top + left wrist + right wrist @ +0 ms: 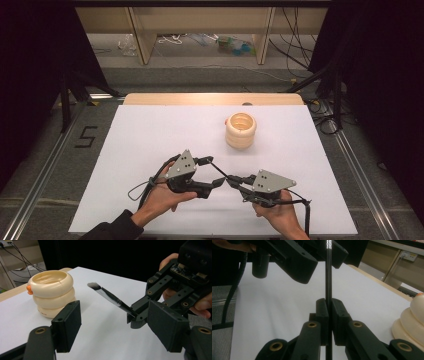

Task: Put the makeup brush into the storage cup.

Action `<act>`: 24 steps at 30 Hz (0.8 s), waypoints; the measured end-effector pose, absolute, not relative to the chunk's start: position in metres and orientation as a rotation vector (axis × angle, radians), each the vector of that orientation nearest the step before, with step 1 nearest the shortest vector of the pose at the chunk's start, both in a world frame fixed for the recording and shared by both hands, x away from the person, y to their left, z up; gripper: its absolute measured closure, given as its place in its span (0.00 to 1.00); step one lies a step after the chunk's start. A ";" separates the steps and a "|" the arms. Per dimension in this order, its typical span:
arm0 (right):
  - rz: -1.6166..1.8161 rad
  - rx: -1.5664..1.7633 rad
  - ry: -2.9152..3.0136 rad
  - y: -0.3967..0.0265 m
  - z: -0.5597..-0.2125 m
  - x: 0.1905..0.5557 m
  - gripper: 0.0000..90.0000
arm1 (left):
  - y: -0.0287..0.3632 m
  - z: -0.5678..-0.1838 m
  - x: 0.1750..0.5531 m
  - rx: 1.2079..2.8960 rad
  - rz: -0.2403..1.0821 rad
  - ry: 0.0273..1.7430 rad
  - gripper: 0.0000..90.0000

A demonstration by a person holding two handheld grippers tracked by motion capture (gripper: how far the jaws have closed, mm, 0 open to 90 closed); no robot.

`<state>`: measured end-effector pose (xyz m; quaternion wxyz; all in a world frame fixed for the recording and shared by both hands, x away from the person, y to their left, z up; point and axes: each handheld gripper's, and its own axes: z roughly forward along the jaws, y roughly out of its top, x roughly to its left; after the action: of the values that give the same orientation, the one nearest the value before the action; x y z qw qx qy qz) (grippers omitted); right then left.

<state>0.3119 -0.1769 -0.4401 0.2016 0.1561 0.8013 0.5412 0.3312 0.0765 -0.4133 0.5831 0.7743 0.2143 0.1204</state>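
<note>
Seen from the high view, a thin black makeup brush [218, 172] is held above the near part of the white surface [150, 135] between two handheld grippers. The right gripper [233, 181] is clenched on its handle, while the left gripper [209, 172] stands spread around the brush. A cream ringed holder [240, 130] sits farther off, right of centre.

In the left gripper view, the brush's bristle tip [94, 285] is pointed toward the holder [51, 293], with the left fingers [67, 325] released on either side.

In the right gripper view, the handle [328, 285] is pinched between the closed fingers [322, 320].
</note>
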 end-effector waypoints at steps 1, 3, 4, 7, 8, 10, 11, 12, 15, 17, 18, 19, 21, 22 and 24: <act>1.512 0.436 2.238 -0.177 -0.440 0.312 0.95 | 0.076 -0.414 0.331 1.799 0.274 0.507 0.31; 1.540 0.455 2.229 -0.177 -0.441 0.312 0.95 | 0.076 -0.415 0.331 1.798 0.266 0.512 0.31; 1.547 0.457 2.235 -0.177 -0.441 0.312 0.95 | 0.076 -0.415 0.331 1.792 0.260 0.520 0.32; 1.545 0.455 2.231 -0.177 -0.442 0.312 0.95 | 0.076 -0.416 0.331 1.794 0.266 0.511 0.33; 1.545 0.455 2.231 -0.177 -0.442 0.312 0.95 | 0.075 -0.416 0.331 1.793 0.264 0.512 0.33; 1.537 0.453 2.249 -0.177 -0.441 0.312 0.95 | 0.075 -0.417 0.330 1.790 0.262 0.510 0.34; 1.535 0.454 2.251 -0.177 -0.442 0.312 0.95 | 0.074 -0.417 0.330 1.788 0.257 0.511 0.35; 1.537 0.453 2.248 -0.176 -0.442 0.312 0.95 | 0.074 -0.417 0.330 1.786 0.257 0.514 0.36; 1.557 0.455 2.230 -0.175 -0.442 0.311 0.95 | 0.074 -0.417 0.330 1.783 0.255 0.514 0.40; 1.561 0.448 2.234 -0.175 -0.442 0.311 0.95 | 0.074 -0.418 0.330 1.782 0.252 0.512 0.42; 1.563 0.447 2.239 -0.175 -0.441 0.311 0.95 | 0.074 -0.418 0.330 1.780 0.251 0.513 0.43; 1.563 0.448 2.242 -0.174 -0.441 0.311 0.95 | 0.074 -0.418 0.330 1.779 0.250 0.511 0.44; 1.563 0.448 2.232 -0.174 -0.442 0.310 0.95 | 0.074 -0.418 0.329 1.778 0.249 0.509 0.47; 1.563 0.448 2.232 -0.174 -0.442 0.310 0.95 | 0.074 -0.418 0.329 1.776 0.251 0.511 0.47; 1.560 0.442 2.234 -0.173 -0.442 0.310 0.95 | 0.074 -0.418 0.330 1.778 0.248 0.507 0.50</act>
<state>0.3104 -0.1734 -0.4419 0.1892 0.1574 0.7947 0.5549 0.3296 0.0742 -0.4183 0.5954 0.7657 0.2184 0.1070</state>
